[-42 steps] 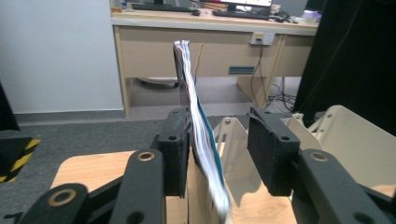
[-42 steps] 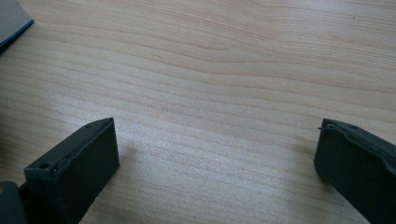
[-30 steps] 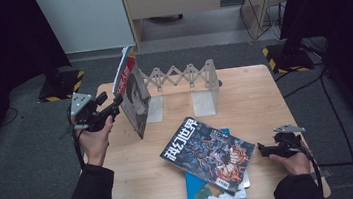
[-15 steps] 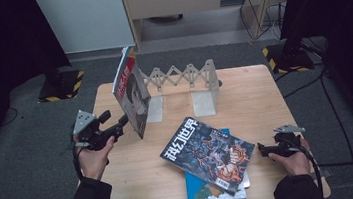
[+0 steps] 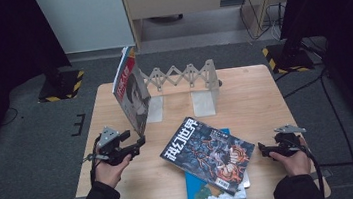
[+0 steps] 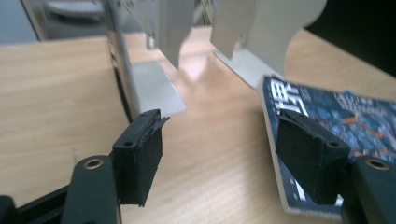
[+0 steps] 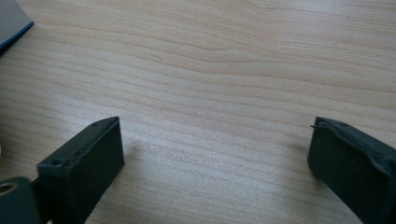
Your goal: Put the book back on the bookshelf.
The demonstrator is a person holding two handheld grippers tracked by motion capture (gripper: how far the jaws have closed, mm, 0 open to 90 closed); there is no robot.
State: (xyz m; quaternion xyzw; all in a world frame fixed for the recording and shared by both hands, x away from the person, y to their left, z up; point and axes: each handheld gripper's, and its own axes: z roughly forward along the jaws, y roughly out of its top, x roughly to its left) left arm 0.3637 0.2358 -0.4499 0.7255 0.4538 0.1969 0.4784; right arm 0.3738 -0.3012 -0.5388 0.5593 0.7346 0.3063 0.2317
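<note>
At the left edge of the pale wooden table [image 5: 243, 87], a person's left hand [image 5: 107, 170] holds the left gripper [image 5: 137, 144] just above the surface, its jaws spread apart with nothing between them. The gripper points toward the upright red-and-white magazine [image 5: 131, 92], which stands tilted against the left end of a white accordion-style metal book rack [image 5: 182, 81] near the table's far edge; gripper and magazine are close but apart. In the left gripper view, the rack's flat white foot [image 6: 154, 86] lies just beyond the left jaw, and the dark science-fiction magazine with white Chinese lettering [image 6: 327, 112] lies flat beside the right jaw. That magazine [image 5: 211, 153] rests at the table's near middle, askew atop a blue-covered book [image 5: 210, 193] whose lower part reaches the near edge. Toward the right near corner, the person's right hand [image 5: 292, 159] rests with the right gripper [image 5: 263, 151], well clear of the stacked pair. In the right gripper view its jaws stand wide apart over bare wood grain, holding nothing.
</note>
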